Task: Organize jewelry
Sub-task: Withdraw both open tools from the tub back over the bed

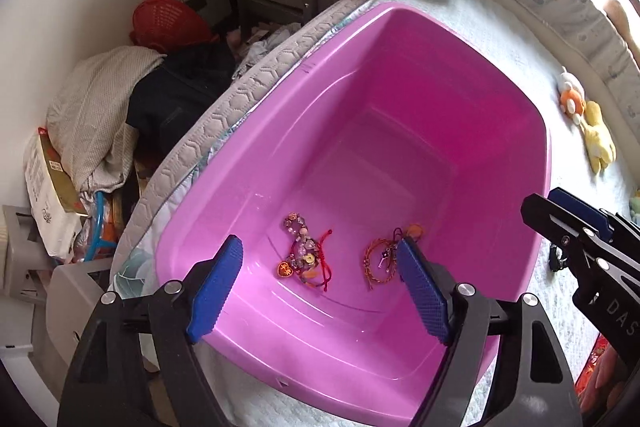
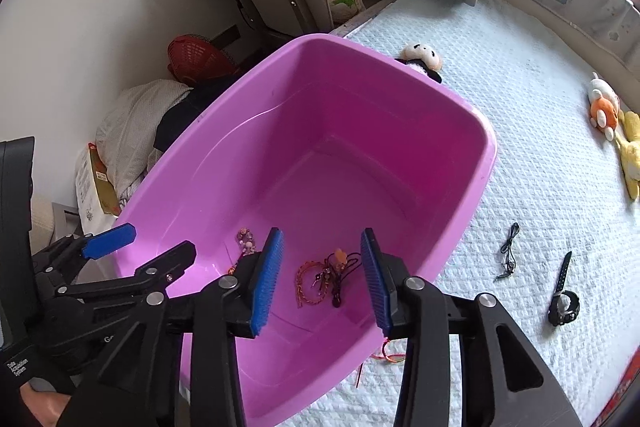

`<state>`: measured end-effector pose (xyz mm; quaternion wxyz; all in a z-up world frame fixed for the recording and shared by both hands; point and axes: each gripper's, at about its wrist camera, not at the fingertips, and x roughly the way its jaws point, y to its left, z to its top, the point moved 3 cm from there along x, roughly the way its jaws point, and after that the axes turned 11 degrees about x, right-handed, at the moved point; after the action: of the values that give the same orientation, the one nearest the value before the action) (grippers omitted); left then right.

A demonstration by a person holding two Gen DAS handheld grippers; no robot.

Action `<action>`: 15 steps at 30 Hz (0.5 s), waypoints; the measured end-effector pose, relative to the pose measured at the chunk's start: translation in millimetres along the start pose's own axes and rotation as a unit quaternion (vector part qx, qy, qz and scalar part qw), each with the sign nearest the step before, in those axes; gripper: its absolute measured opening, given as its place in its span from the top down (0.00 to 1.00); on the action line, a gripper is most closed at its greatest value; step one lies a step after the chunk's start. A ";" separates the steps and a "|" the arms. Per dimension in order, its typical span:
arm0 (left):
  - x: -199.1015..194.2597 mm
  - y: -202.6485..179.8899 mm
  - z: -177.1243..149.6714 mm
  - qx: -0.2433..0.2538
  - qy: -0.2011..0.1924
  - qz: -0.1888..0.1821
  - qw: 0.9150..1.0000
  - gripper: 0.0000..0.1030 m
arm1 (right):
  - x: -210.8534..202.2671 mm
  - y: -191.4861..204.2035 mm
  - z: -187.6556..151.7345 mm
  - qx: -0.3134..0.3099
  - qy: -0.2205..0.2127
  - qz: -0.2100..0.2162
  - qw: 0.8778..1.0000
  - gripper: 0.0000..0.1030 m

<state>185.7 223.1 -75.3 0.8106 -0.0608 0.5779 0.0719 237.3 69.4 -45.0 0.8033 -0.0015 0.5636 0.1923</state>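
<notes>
Two bracelet clusters lie side by side in the pink tub, both grippers' jaws spread, empty.

One large pink plastic tub sits on the white quilted bedspread. Inside it lie two small heaps of jewellery: one beaded bracelet tangle with red cord and a heart charm, and one bundle of orange braided bracelets with dark cords. Outside the tub on the bedspread I count one black wristwatch, one thin black cord necklace and one loose red string. Three soft toys show: one orange-and-white plush, one yellow plush, one black-and-white plush. One red mesh basket stands by the wall.
</notes>
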 end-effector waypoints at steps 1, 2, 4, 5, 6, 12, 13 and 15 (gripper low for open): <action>-0.5 0.3 0.2 0.001 0.002 0.003 1.000 0.25 | -1.3 -1.0 -1.1 0.001 -0.001 0.000 1.000 0.62; -0.9 0.7 0.1 0.002 0.003 0.006 1.000 0.25 | -2.5 -2.1 -2.3 0.002 -0.001 0.000 1.000 0.62; -2.7 0.8 -0.1 0.000 0.005 0.008 1.000 0.25 | -4.4 -4.1 -4.5 0.007 0.001 0.001 1.000 0.62; -3.7 1.3 -0.8 -0.001 0.005 0.007 1.000 0.25 | -5.8 -5.3 -6.0 0.009 0.001 0.001 1.000 0.62; -4.9 1.3 -1.3 0.000 0.005 0.006 1.000 0.25 | -7.0 -6.3 -7.2 0.011 0.001 0.001 1.000 0.62; -9.5 -5.0 -6.0 0.014 0.008 0.002 1.000 0.24 | -16.1 -11.6 -14.5 0.028 0.001 0.008 1.000 0.60; -10.1 -5.9 -7.2 0.014 0.009 0.002 1.000 0.23 | -18.2 -13.1 -16.3 0.032 0.000 0.009 0.999 0.60; -12.1 -7.5 -8.4 0.012 0.011 0.001 1.000 0.20 | -22.7 -16.7 -20.2 0.040 -0.001 0.011 0.999 0.60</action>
<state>175.4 213.7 -66.5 0.8051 -0.0512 0.5873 0.0647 217.6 42.5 -35.4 0.8012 0.0367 0.5699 0.1787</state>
